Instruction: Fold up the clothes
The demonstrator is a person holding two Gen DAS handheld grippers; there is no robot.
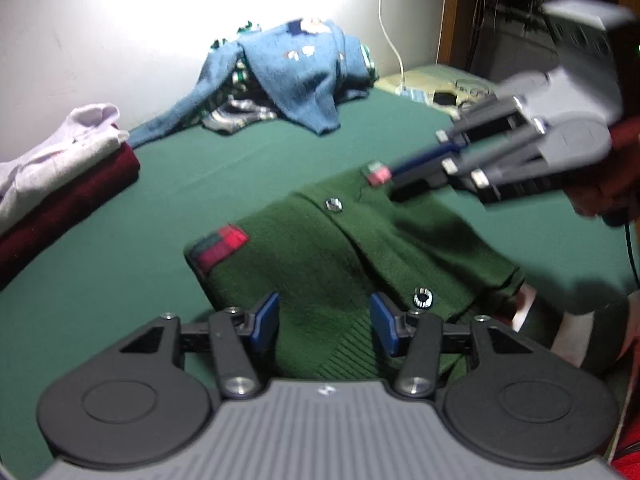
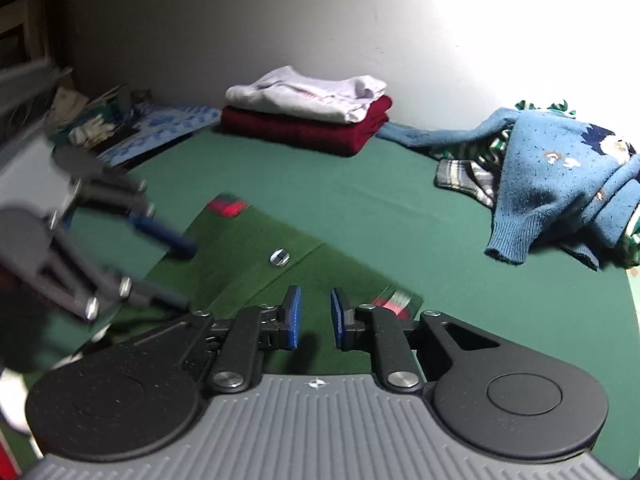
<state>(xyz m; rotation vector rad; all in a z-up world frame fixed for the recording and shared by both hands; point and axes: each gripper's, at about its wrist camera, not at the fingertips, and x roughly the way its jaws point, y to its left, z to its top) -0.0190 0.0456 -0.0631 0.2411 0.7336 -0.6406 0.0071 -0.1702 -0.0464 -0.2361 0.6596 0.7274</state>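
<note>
The left hand-held gripper (image 1: pixel 324 322) hovered with its blue-padded jaws apart over the ribbed hem of a dark green knitted cardigan (image 1: pixel 320 252), nothing pinched between them. The right hand-held gripper (image 2: pixel 315 318) hung over the far end of the same garment, its blue pads (image 2: pixel 291 312) a narrow gap apart and empty too; seen from the left side it was a blurred grey shape above the collar end.

The cardigan lay folded into a rough rectangle in the middle of the green-covered surface (image 1: pixel 248 160), placket up, with two round metal buttons (image 1: pixel 333 204) showing along it and red-and-green plaid patches (image 1: pixel 220 246) at its corners.

Farther out, by the pale wall (image 2: pixel 280 20), a folded white garment (image 2: pixel 308 94) sat on top of a folded dark red knit (image 2: pixel 304 128), the two forming a neat stack. Well apart from that stack, a light blue patterned sweater (image 2: pixel 560 184) lay crumpled in a heap over some striped clothes (image 2: pixel 468 176), one sleeve trailing toward the stack. A white cord (image 1: pixel 390 40) hung down the wall behind the heap
</note>
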